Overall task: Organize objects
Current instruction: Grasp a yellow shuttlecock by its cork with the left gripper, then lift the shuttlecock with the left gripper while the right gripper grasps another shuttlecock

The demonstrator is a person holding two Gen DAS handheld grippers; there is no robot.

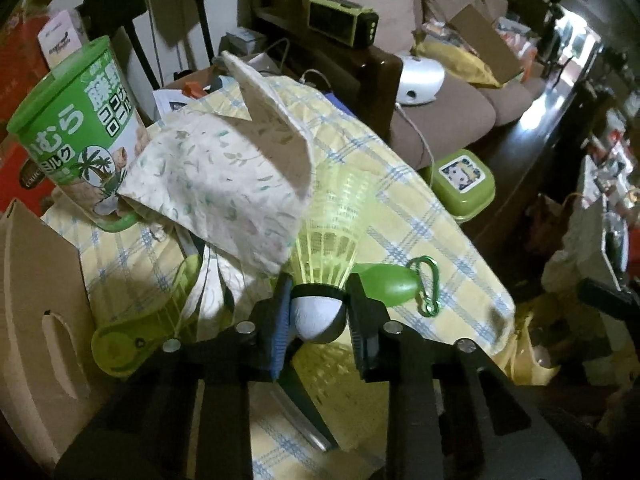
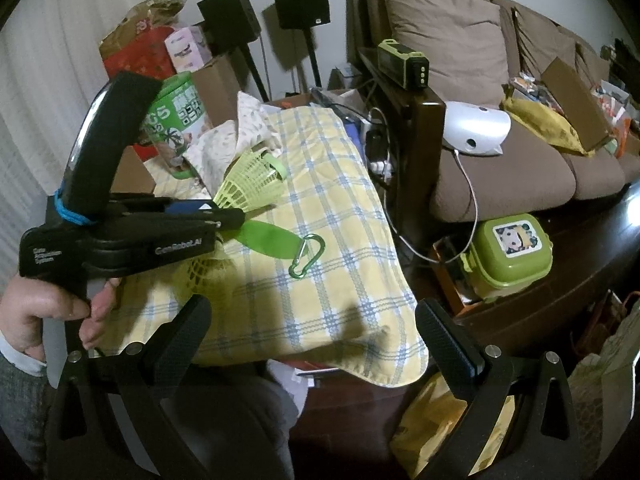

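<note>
The left gripper (image 1: 318, 312) was clamped on the white cork head of a neon-yellow shuttlecock (image 1: 332, 236), its two fingers pressed against either side of the cork while the plastic skirt flared forward and upward over the yellow plaid cloth (image 1: 400, 208) that covered the tabletop. Seen from the right wrist, the same shuttlecock (image 2: 248, 184) stuck out past the tip of the left gripper (image 2: 228, 218), lifted clear of the cloth. Just beyond the held shuttlecock lay a green oval case (image 1: 384, 284) with a green carabiner (image 1: 428, 286) at its right end, both resting flat on the cloth near its middle. A cream leaf-print fabric pouch (image 1: 224, 184) stood open and partly crumpled toward the far left side of the tabletop, its flap raised, and a green snack canister (image 1: 76, 132) with Japanese lettering stood tilted behind it at the far left corner. A second shuttlecock skirt (image 1: 332, 364) lay on the cloth beneath the left gripper. The right gripper (image 2: 312, 340) hung over the near edge of the cloth with its fingers spread wide apart and holding nothing. Off the table's right side, a green lidded box (image 2: 508, 256) with a cartoon sticker sat low beside the brown sofa (image 2: 500, 176).
</note>
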